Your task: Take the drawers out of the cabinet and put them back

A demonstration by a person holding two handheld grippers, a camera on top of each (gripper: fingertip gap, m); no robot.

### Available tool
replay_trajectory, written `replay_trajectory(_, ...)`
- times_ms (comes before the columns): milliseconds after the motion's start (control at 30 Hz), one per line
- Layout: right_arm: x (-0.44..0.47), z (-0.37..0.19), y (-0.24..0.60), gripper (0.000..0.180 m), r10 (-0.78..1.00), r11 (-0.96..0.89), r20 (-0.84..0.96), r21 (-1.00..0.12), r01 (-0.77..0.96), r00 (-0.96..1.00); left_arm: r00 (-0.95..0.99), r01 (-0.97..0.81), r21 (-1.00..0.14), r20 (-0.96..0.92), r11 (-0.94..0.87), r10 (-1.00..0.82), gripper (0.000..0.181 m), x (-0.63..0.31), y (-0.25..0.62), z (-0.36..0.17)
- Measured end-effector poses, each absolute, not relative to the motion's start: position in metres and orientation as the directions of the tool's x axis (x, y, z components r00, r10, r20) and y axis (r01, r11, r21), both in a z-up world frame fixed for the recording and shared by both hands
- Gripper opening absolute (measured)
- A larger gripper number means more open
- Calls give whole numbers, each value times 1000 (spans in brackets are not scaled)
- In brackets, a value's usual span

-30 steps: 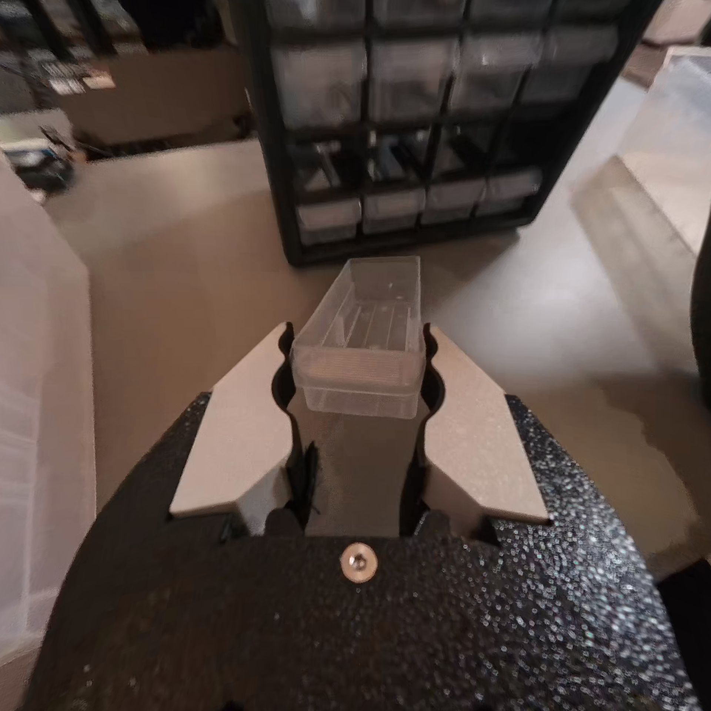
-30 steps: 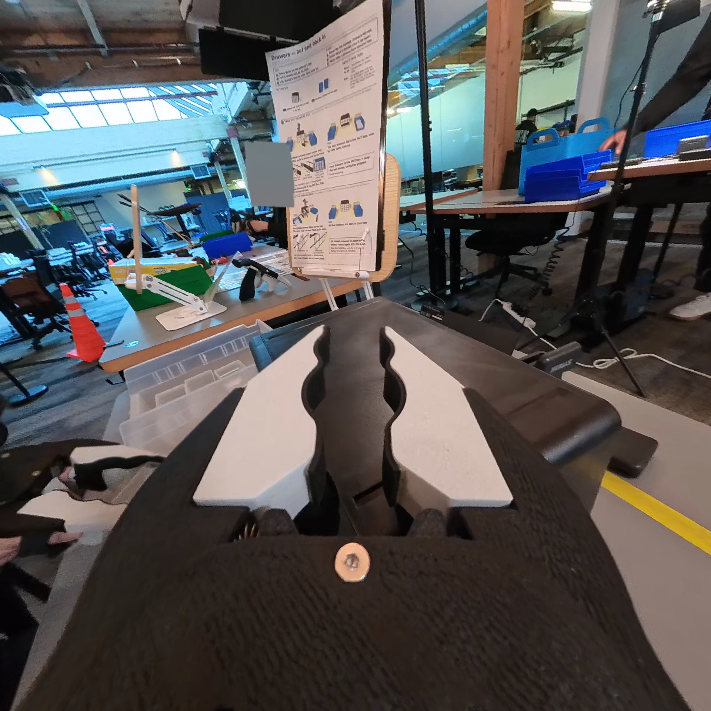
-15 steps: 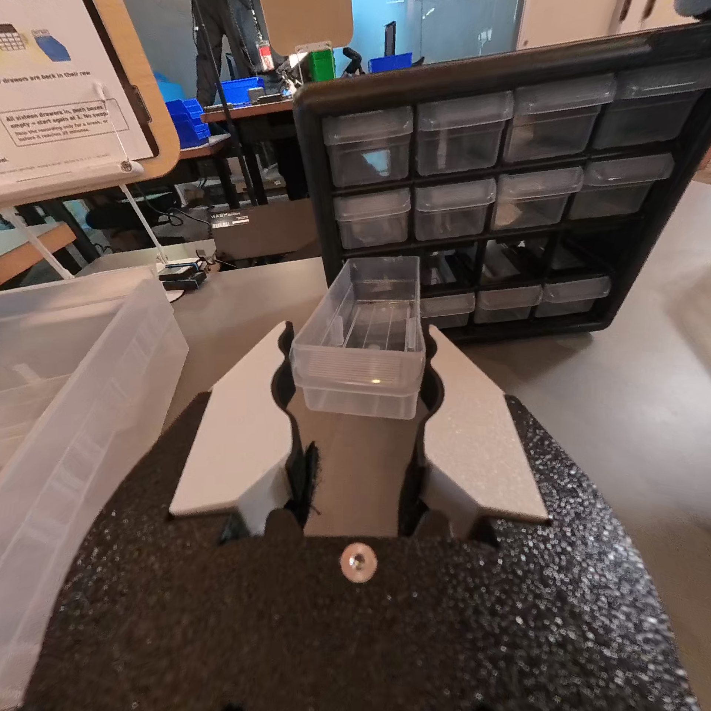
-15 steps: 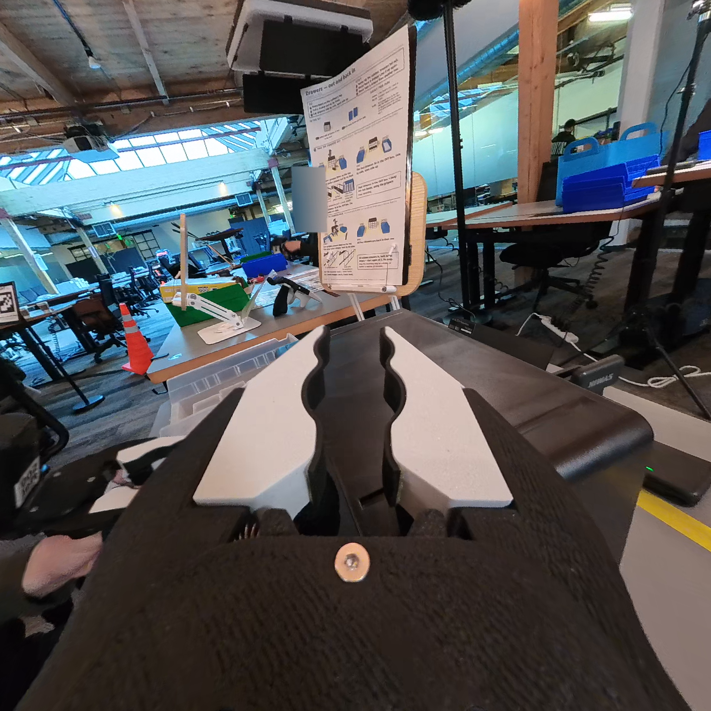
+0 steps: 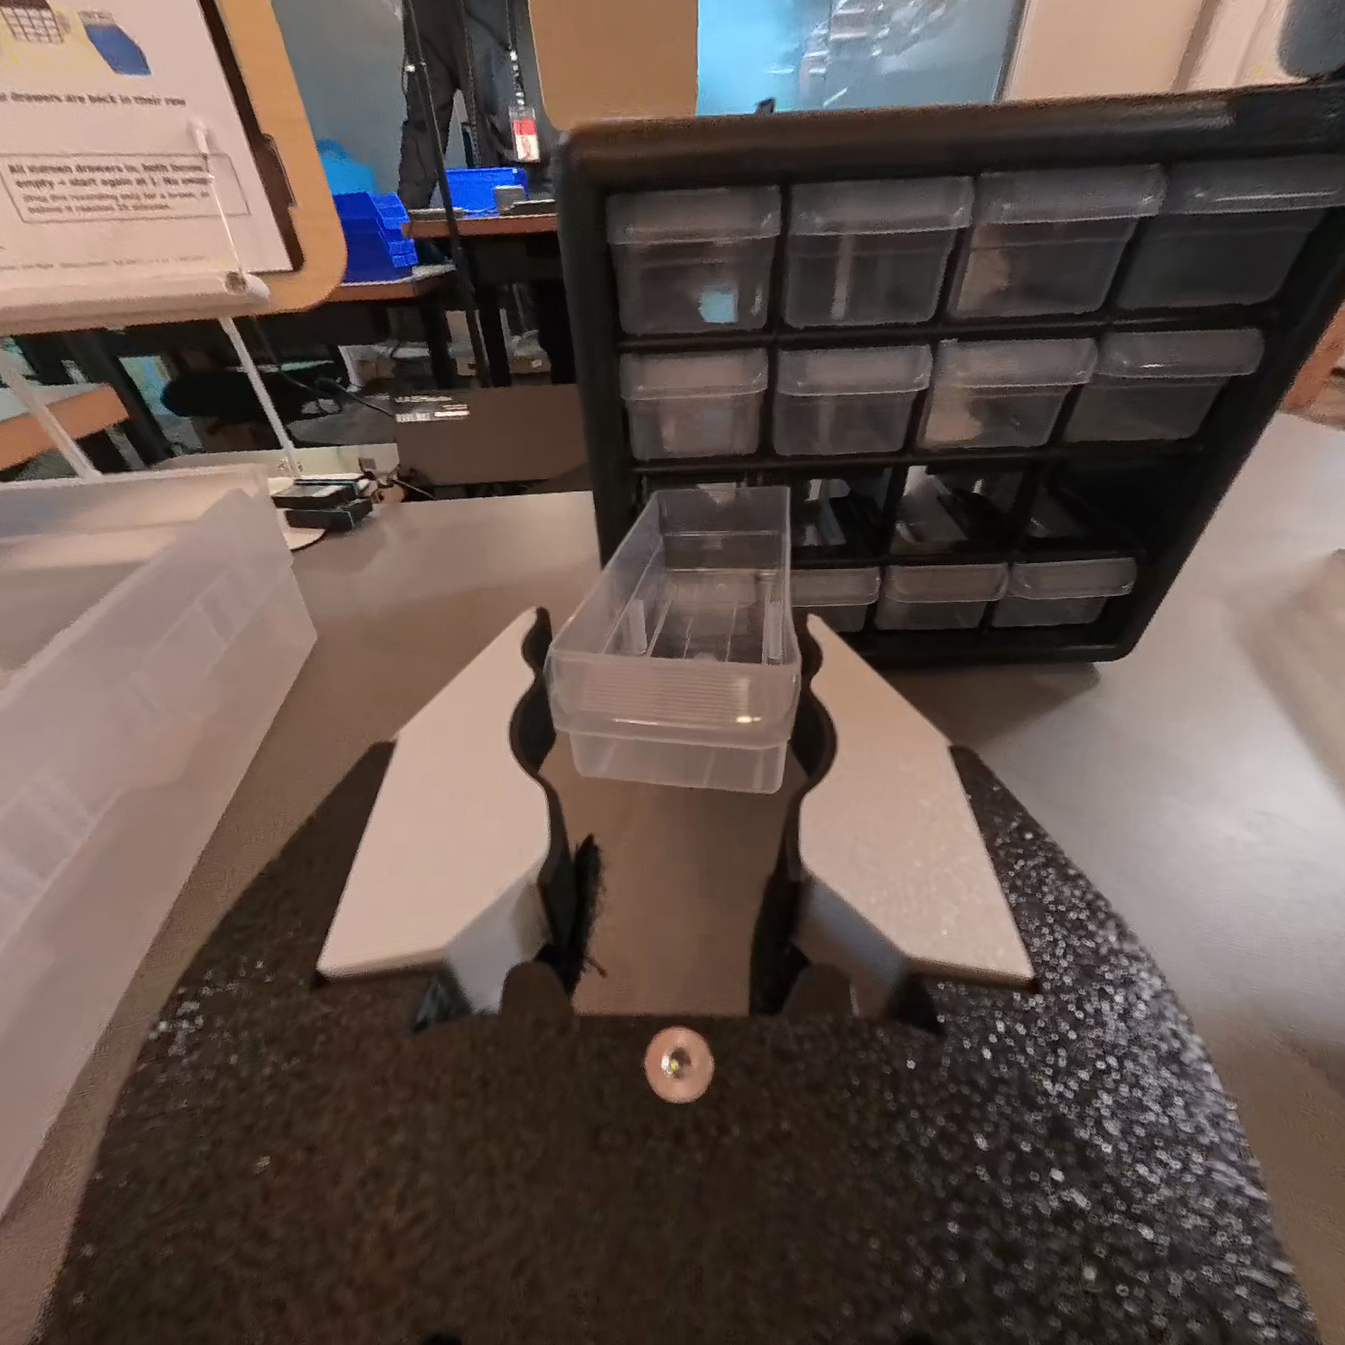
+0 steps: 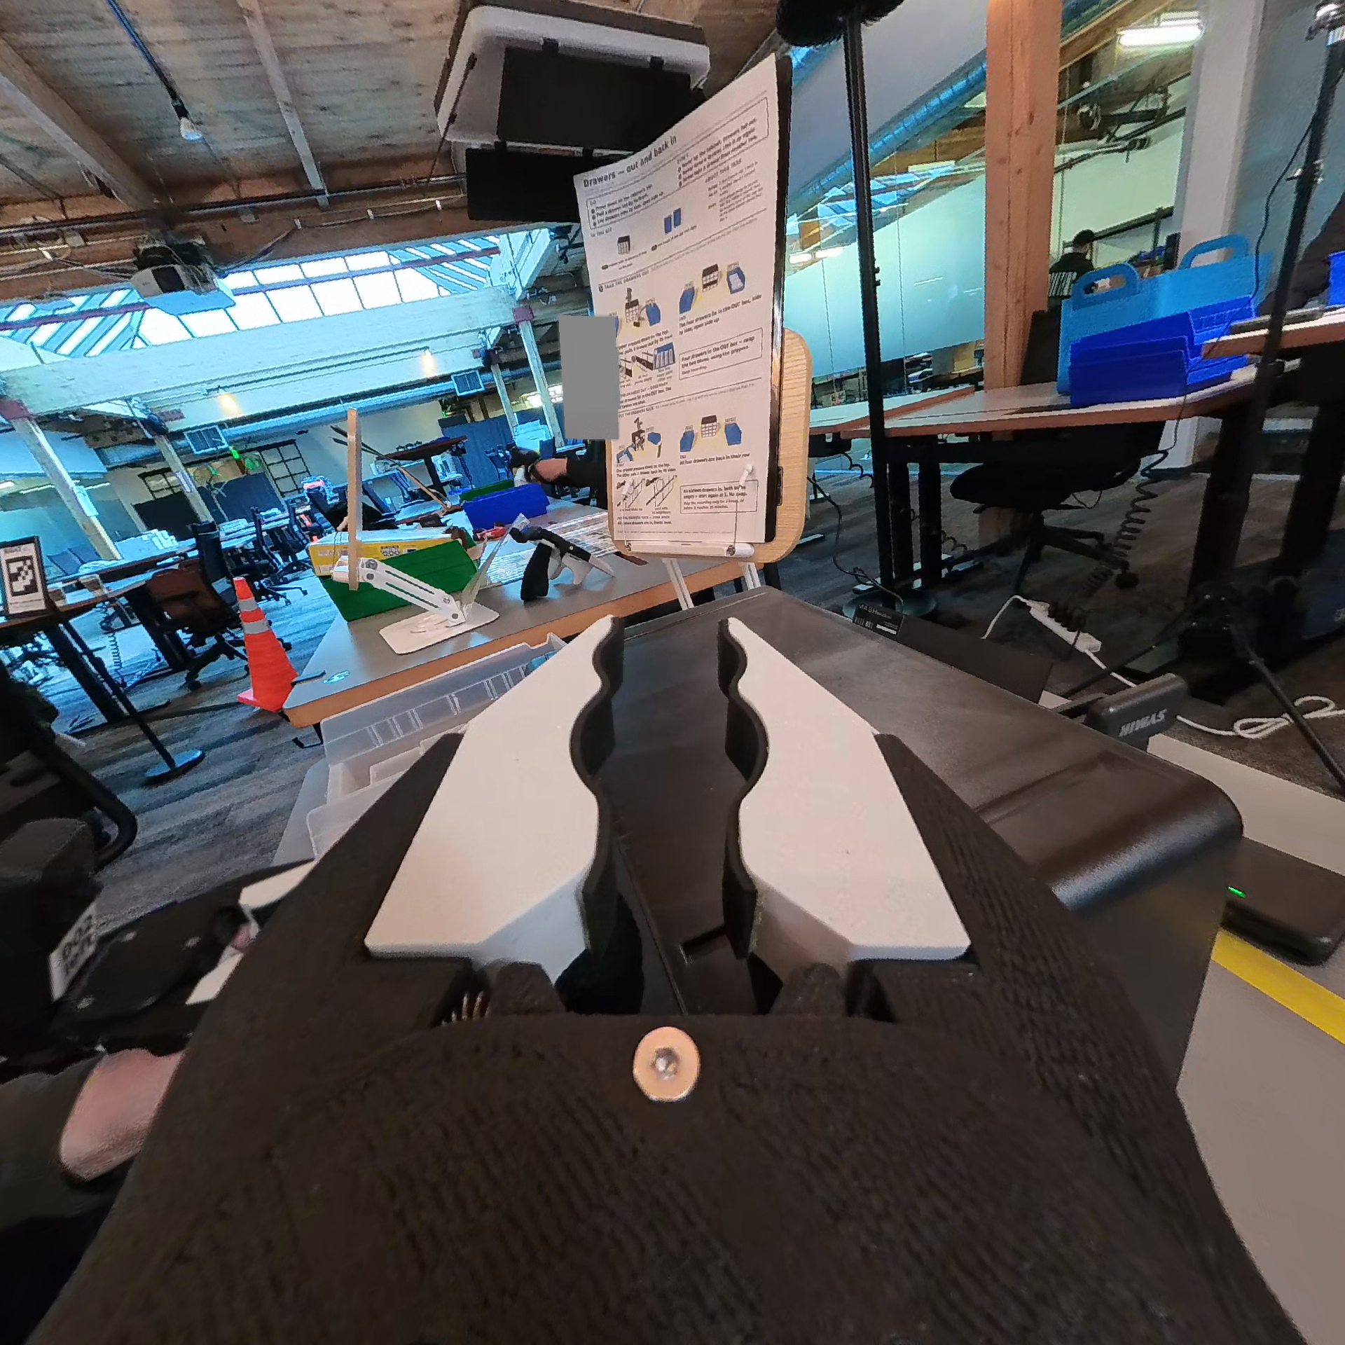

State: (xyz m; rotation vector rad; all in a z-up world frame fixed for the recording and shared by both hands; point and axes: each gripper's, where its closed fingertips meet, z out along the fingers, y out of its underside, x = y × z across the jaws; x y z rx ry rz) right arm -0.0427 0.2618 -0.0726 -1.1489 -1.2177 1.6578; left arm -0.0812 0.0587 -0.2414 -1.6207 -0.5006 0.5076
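The black cabinet (image 5: 946, 138) stands on the grey table with clear drawers in its top two rows. The third row (image 5: 961, 509) shows dark open slots. My left gripper (image 5: 673, 619) is shut on an empty clear drawer (image 5: 677, 699), held level. The drawer's far end points at the leftmost slot of the third row, close to the cabinet front. My right gripper (image 6: 669, 629) sits over the cabinet's black top (image 6: 946, 728), its jaws a narrow gap apart with nothing between them.
A clear plastic bin (image 5: 131, 655) stands at the left of the table and also shows in the right wrist view (image 6: 407, 735). An instruction sheet on a stand (image 6: 691, 327) is behind it. A hand (image 6: 109, 1106) shows low left. A black device (image 6: 1281, 917) lies right of the cabinet.
The left gripper has tilted up and moved toward the cabinet with the drawer, bringing it to the third row's left slot. The right gripper has stayed on the cabinet top.
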Motion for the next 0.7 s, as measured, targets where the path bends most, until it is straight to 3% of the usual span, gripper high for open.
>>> replay_trajectory(700,-43,-74,260,24,922,-256,-224,-965,-62,-316,742,-32,-997,-66,-64,667,64,-107,89,-246)
